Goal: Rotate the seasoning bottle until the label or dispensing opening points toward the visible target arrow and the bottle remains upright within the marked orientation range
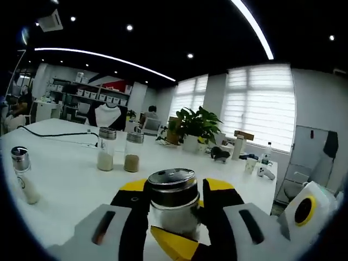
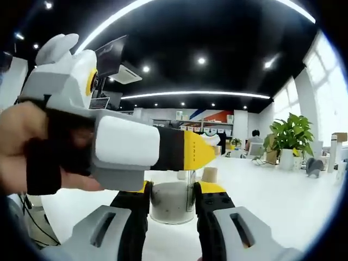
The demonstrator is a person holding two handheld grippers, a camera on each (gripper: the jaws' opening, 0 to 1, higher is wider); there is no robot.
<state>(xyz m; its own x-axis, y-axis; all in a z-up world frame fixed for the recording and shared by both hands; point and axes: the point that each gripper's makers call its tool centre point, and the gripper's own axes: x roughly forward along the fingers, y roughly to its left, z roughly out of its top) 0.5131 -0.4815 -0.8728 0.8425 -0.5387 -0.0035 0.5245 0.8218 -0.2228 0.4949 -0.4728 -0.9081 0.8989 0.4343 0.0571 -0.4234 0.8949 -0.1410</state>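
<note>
Biggest risk here: 2 claws on 1 seasoning bottle [image 1: 173,200]. If they twist unevenly it could tip or skid on the white worktop [image 1: 70,179], and I can't spot any target arrow to aim at. The left claw [image 1: 175,202] is clenched on the bottle just under its metal cap. The right claw [image 2: 172,202] sits narrow, hugging the glass base at 12 o'clock. Farther back, 2 shaker jars [image 1: 118,149] stand at 11 o'clock.

No text or label can be read.
</note>
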